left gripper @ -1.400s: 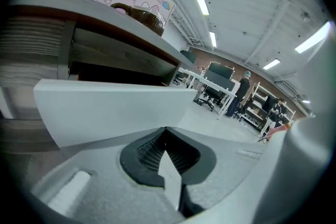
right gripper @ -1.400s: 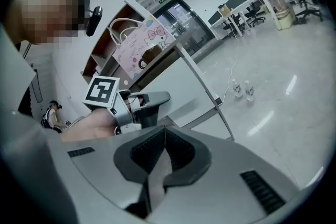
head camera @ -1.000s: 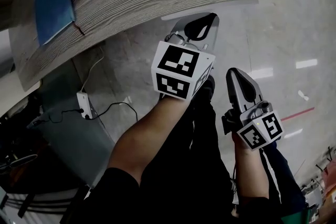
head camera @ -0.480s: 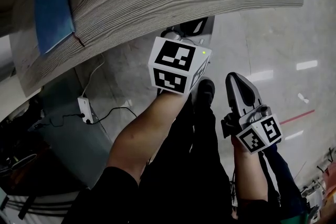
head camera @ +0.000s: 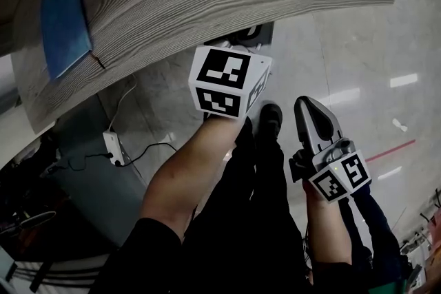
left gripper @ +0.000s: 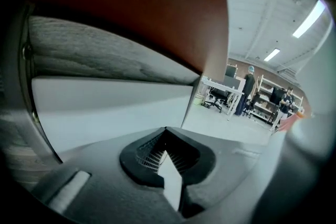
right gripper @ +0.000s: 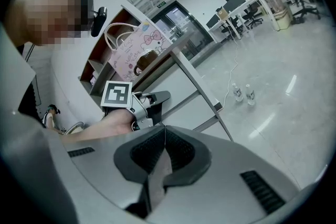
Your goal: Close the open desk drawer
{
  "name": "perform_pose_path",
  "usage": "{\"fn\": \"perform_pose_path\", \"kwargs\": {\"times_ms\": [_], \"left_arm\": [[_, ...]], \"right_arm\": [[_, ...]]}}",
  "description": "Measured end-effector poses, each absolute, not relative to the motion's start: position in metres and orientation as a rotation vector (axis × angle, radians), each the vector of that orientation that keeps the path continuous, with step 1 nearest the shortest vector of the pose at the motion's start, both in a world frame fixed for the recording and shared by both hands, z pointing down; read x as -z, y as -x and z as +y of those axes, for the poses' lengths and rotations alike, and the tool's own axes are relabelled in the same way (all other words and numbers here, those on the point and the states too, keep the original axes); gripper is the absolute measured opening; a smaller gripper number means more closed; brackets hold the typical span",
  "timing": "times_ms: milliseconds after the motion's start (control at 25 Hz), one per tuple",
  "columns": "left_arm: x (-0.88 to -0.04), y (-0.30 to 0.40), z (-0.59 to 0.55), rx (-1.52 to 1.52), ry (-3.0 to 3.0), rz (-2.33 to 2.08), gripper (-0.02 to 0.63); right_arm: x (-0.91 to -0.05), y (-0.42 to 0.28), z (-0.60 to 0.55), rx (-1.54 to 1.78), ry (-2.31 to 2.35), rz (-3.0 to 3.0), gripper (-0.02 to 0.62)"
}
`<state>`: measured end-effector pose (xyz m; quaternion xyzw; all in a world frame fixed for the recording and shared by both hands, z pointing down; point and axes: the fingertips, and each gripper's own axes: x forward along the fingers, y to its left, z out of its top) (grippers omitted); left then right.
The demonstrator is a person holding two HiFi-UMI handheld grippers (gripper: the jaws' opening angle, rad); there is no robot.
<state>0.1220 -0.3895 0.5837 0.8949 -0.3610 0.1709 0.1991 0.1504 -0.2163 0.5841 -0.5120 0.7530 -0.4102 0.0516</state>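
Your drawer (left gripper: pixel 110 107) shows in the left gripper view as a flat, pale grey-white front across the middle left of the frame. It sits directly beneath the grey wood-grain edge of the table (left gripper: pixel 105 55). Its right edge slants down toward centre frame. In the head view the table top hides it, so you cannot tell how far out it stands.
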Motion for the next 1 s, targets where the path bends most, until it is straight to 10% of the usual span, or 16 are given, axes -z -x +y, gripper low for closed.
{"fn": "perform_pose_path", "kwargs": {"times_ms": [560,1000], "left_arm": [[-0.540,-0.119,-0.314,-0.479,-2.497,-0.942,0.006],[-0.350,-0.084,-0.216,-0.487,-2.574,-0.891,0.006]], "right_arm": [[-0.527,-0.151,-0.219,1.109,1.572,2.341,0.014],[-0.340,-0.127,-0.186,0.923,1.544,2.526,0.014]]}}
